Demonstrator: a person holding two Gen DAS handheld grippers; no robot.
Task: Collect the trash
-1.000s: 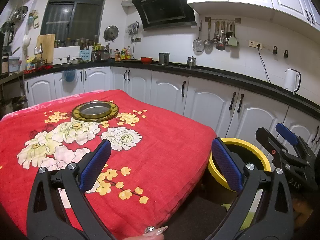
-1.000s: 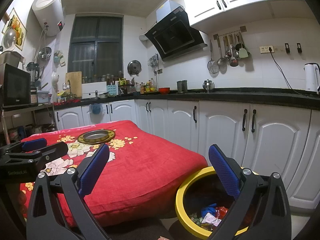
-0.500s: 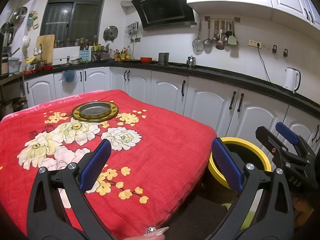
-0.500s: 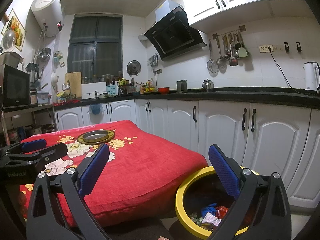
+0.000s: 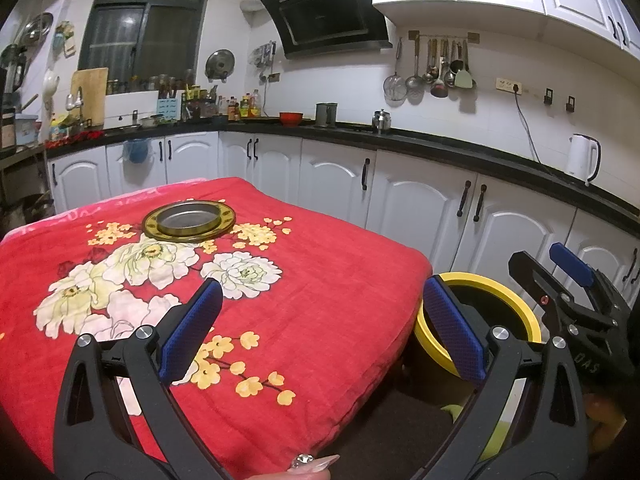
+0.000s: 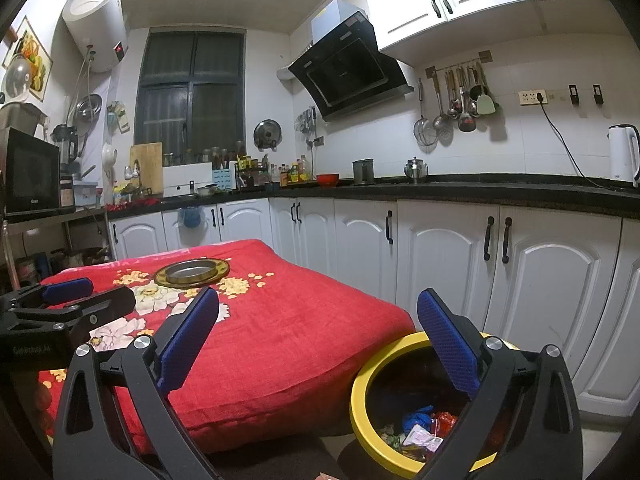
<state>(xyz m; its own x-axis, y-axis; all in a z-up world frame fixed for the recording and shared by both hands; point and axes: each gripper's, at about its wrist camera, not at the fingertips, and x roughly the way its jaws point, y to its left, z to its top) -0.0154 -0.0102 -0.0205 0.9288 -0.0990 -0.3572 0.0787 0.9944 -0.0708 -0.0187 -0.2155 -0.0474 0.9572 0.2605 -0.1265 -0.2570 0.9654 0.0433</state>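
Note:
A yellow-rimmed black trash bin [image 6: 364, 384] stands on the floor at the table's right corner; it also shows in the left wrist view [image 5: 500, 292]. Several crumpled wrappers [image 6: 420, 432] lie inside it. My left gripper [image 5: 320, 320] is open and empty above the red flowered cloth [image 5: 320, 272]. My right gripper [image 6: 320, 328] is open and empty, above the bin's near side. The right gripper also shows at the right edge of the left wrist view [image 5: 568, 280]; the left gripper shows at the left of the right wrist view [image 6: 68, 300].
A round metal dish with a gold rim [image 5: 189, 221] sits at the far side of the table. White cabinets [image 6: 440, 260] under a black counter run behind and to the right of the bin. A white kettle [image 6: 624, 156] stands on the counter.

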